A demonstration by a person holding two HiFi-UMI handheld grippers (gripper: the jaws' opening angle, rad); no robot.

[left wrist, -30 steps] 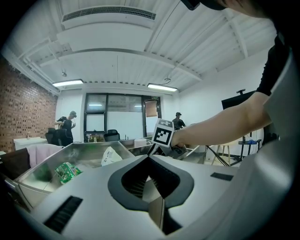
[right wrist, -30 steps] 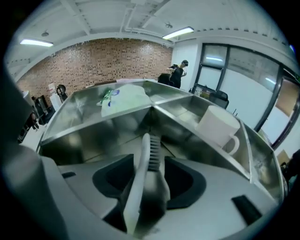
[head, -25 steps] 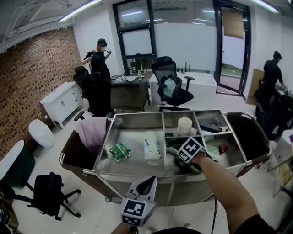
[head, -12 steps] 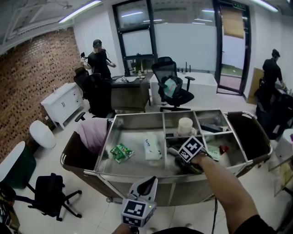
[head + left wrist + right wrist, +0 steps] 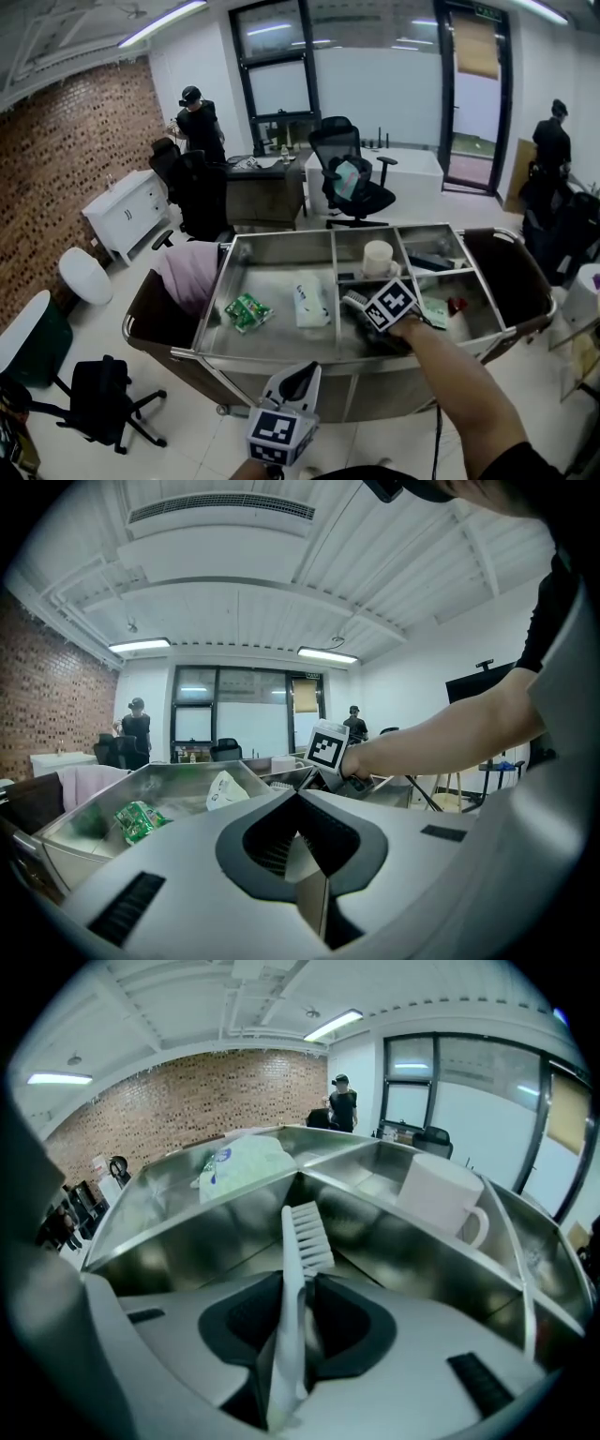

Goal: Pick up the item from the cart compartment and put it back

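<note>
The right gripper (image 5: 298, 1283) has just been closing its jaws, and they now pinch the handle of a white plastic scrubbing brush (image 5: 305, 1232) (bristles turned to the right), which sits low inside a compartment of the stainless-steel cart (image 5: 216, 1222). A white ceramic mug (image 5: 439, 1194) stands beyond this gripper, to its right, past a divider. The left gripper (image 5: 298, 797), jaws together and empty, hovers just short of the cart.

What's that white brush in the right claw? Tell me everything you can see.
A slim white brush, plastic-looking: long narrow handle, short white bristles on one side of its head. The right claw, whose jaws have just been closing, pinches the handle; the head points out over the steel cart compartment.
</note>
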